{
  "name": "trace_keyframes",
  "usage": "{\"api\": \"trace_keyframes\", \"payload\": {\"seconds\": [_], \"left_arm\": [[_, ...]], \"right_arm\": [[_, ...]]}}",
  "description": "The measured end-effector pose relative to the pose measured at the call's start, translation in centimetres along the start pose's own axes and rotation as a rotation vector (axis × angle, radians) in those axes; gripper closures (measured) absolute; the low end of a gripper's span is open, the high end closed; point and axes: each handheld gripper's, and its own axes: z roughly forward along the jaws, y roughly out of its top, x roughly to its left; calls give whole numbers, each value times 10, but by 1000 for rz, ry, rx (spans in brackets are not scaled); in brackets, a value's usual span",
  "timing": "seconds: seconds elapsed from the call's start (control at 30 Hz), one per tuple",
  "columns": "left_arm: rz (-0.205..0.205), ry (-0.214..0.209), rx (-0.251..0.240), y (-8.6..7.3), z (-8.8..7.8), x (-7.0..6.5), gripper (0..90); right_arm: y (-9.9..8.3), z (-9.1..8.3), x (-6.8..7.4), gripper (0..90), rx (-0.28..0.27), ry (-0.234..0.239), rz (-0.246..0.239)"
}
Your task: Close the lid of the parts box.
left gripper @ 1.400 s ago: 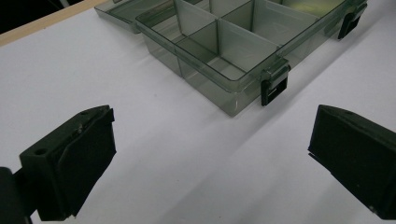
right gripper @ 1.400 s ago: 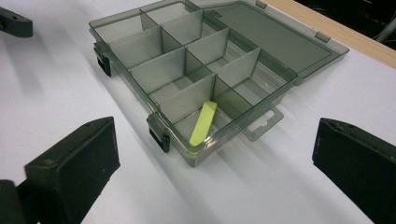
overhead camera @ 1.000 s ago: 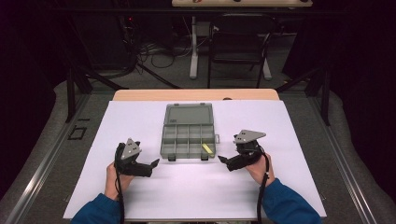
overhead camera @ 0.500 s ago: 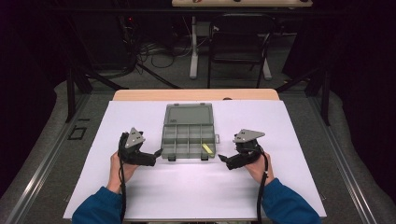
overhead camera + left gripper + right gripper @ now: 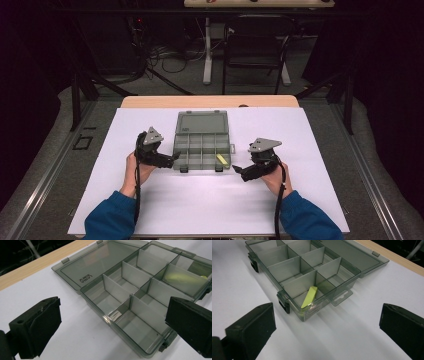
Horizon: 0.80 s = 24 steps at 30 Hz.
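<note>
A smoky clear organizer box [image 5: 202, 149] lies in the middle of the white sheet, its lid [image 5: 202, 123] folded flat behind it. Dividers split it into several compartments. A small yellow-green piece [image 5: 221, 159] leans in the front right compartment; it shows as the yellow-green piece [image 5: 310, 297] in the right gripper view and, dimly through a wall, as the same piece [image 5: 183, 277] in the left gripper view. My left gripper [image 5: 171, 159] is open beside the box's front left corner. My right gripper [image 5: 237, 170] is open just off the front right corner. Neither holds anything.
The white sheet [image 5: 310, 150] covers the table, with a strip of wooden tabletop [image 5: 210, 101] showing at the back. Two black latches [image 5: 184, 169] stick out of the box's front wall. Beyond the table stand desk legs and cables on the floor.
My left gripper has moved away from the person and up to the box's left front corner. The right gripper has barely shifted. The box and the yellow-green piece have stayed put.
</note>
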Motion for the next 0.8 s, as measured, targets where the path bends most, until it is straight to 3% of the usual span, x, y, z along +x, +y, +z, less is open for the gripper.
{"api": "trace_keyframes", "payload": {"seconds": [0.3, 0.5, 0.63, 0.8], "left_arm": [[24, -12, 30, 9, 14, -5, 0], [16, -33, 35, 16, 20, -8, 0], [19, -49, 57, 20, 27, -11, 0], [36, -41, 92, 23, 37, -17, 0]], "right_arm": [[0, -1, -2, 0, 1, 3, 6], [0, 0, -2, 0, 11, 6, 8], [0, 1, -2, 0, 12, 10, 8], [-1, 0, -3, 0, 15, 12, 8]]}}
